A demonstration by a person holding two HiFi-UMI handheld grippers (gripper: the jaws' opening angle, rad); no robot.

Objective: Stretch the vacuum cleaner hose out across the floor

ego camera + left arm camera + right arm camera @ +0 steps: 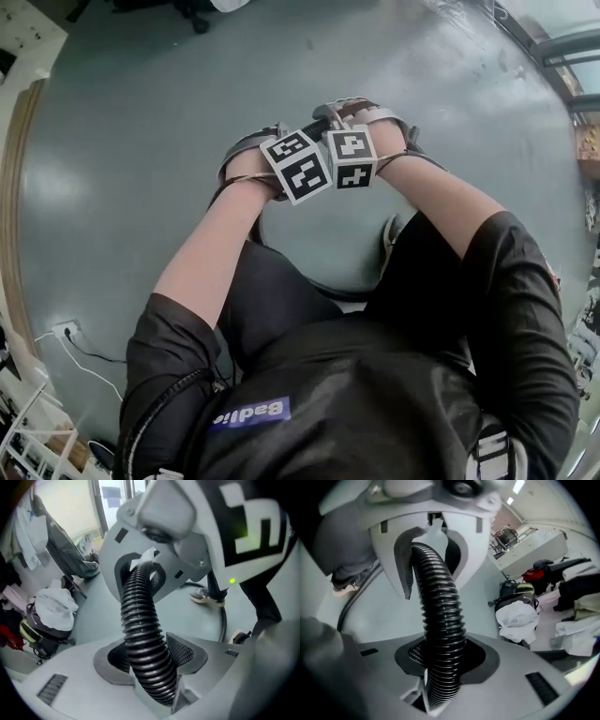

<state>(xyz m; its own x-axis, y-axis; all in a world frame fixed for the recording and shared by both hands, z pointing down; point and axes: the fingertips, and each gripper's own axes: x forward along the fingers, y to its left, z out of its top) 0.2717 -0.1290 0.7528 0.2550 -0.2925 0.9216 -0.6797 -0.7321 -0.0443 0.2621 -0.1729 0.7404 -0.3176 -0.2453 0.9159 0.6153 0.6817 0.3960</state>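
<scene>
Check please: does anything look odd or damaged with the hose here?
Nothing looks damaged. Only the black ribbed plastic hose bends in a curve between the left hand-held gripper and the right hand-held gripper, which both clamp it close together.

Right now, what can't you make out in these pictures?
Hose ends: left gripper view, hidden behind the right gripper; right gripper view, behind the left gripper.
Both grips: head view, covered by the cubes.
Vacuum cleaner: in no view.
White heap: right gripper view, too small to name.
</scene>
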